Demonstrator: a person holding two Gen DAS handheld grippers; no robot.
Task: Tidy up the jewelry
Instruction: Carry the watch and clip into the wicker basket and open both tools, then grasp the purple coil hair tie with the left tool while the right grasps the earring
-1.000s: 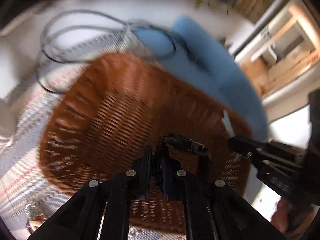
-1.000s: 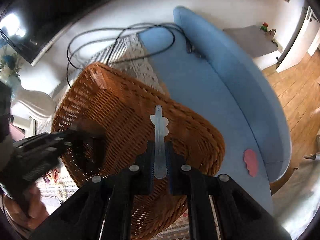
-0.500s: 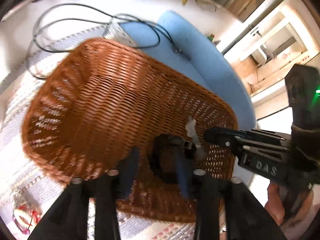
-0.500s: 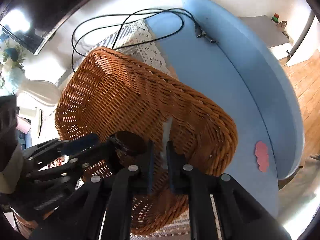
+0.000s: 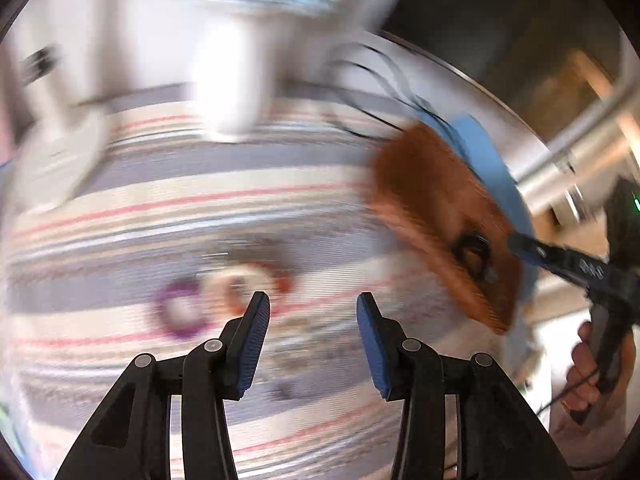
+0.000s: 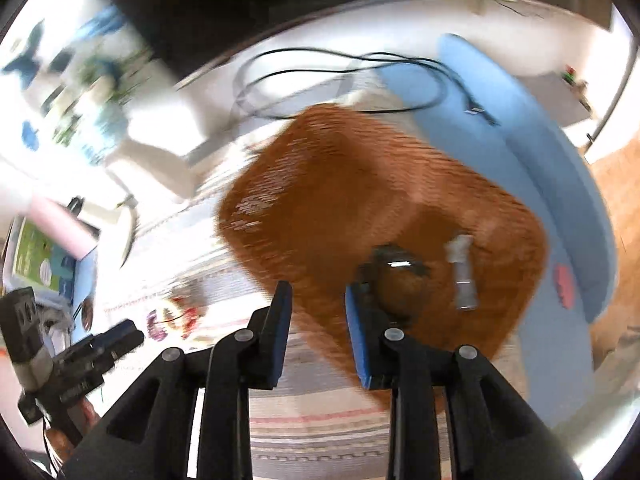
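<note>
The brown wicker basket (image 6: 360, 184) holds a dark bracelet (image 6: 396, 276) and a pale flat clip (image 6: 462, 276). My right gripper (image 6: 319, 296) hovers over the basket's near rim; its jaws are opening with nothing between them. In the blurred left wrist view, my left gripper (image 5: 313, 304) stands open and empty over the striped cloth (image 5: 200, 208). Just ahead of its fingers lie a purple bracelet (image 5: 180, 312) and a pale and red one (image 5: 240, 288). The basket (image 5: 440, 208) is off to its right, and the same bracelets (image 6: 172, 320) show in the right wrist view.
A blue mat (image 6: 520, 140) runs along the basket's far side, with a pink piece (image 6: 564, 284) on it. A black cable (image 6: 340, 80) loops behind the basket. A white vase with blue flowers (image 6: 100, 120) stands at the back left. A hand (image 5: 592, 360) holds the right gripper.
The left gripper let go of the dark bracelet in the basket and swung left over the striped cloth. The right gripper released the pale clip into the basket and pulled back, its jaws wider.
</note>
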